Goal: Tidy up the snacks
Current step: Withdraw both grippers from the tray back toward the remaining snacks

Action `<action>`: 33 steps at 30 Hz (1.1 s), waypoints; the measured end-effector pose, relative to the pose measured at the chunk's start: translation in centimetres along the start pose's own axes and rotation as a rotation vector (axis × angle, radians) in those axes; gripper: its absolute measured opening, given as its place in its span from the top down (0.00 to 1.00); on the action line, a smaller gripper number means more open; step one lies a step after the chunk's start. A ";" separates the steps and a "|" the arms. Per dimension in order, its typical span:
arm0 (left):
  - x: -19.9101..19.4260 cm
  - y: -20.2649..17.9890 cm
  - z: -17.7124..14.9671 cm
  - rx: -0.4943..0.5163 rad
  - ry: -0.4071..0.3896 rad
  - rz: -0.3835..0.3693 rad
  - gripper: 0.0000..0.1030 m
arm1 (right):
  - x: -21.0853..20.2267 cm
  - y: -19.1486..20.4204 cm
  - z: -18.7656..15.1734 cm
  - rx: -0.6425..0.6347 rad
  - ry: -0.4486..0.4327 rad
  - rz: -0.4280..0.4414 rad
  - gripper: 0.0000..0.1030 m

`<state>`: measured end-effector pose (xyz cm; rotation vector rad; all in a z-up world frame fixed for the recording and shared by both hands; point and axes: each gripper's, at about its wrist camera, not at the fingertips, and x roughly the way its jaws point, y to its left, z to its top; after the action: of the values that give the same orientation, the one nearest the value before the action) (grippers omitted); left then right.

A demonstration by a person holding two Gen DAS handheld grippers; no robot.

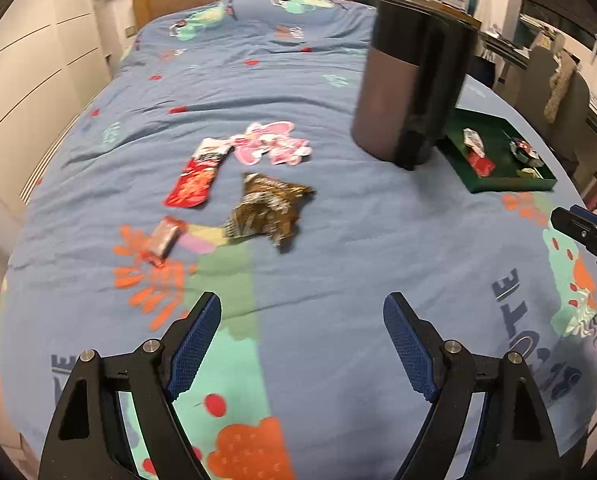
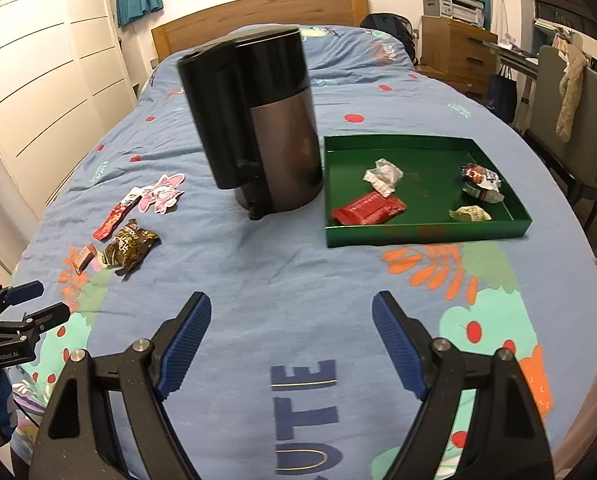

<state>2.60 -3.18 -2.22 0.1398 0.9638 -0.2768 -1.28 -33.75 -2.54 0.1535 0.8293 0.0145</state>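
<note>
Loose snacks lie on the blue bedspread: a brown packet, a long red packet, a pink packet and a small red bar. They also show at the left in the right wrist view, with the brown packet nearest. A green tray holds a red bar and several crumpled wrappers. My left gripper is open and empty, short of the brown packet. My right gripper is open and empty, short of the tray.
A black and grey pedal bin stands on the bed between the loose snacks and the tray; it also shows in the left wrist view. A wooden headboard is behind. A chair and shelves stand to the right.
</note>
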 end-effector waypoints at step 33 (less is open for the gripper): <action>0.2 11.2 -3.7 -0.276 -0.035 0.108 0.23 | 2.3 11.2 -1.9 -0.118 0.055 0.059 0.00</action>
<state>3.10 8.40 -4.52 -0.0651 0.9472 -0.0452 -0.59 -22.21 -3.96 0.0668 0.8758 0.1231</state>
